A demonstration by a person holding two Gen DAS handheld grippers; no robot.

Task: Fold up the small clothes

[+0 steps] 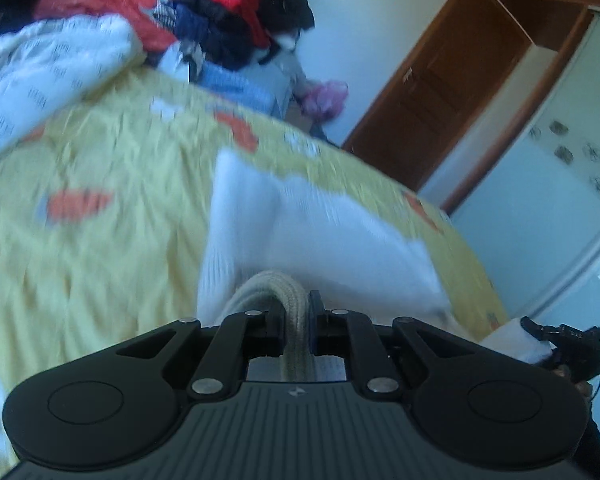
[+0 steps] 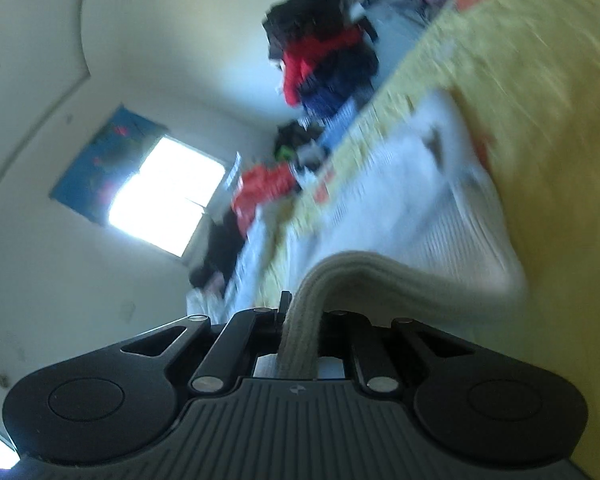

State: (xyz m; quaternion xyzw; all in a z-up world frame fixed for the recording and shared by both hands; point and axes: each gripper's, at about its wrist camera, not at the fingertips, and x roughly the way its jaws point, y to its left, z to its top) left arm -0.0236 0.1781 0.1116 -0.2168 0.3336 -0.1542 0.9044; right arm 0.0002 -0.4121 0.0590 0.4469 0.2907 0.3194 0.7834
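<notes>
A small white ribbed garment (image 1: 300, 224) with a beige knitted hem lies stretched over the yellow bedspread (image 1: 100, 240). My left gripper (image 1: 296, 320) is shut on the beige hem, which loops up between its fingers. In the right wrist view the same white garment (image 2: 400, 208) runs away from my right gripper (image 2: 300, 320), which is shut on another stretch of the beige hem. The right gripper (image 1: 556, 344) also shows at the lower right of the left wrist view, holding a white corner. Both views are blurred by motion.
A heap of red, navy and black clothes (image 1: 220, 8) and a white printed cloth (image 1: 48, 80) sit at the bed's far side. A brown wooden door (image 1: 440, 92) and a white wardrobe (image 1: 560, 168) stand to the right. A bright window (image 2: 168, 196) is on the wall.
</notes>
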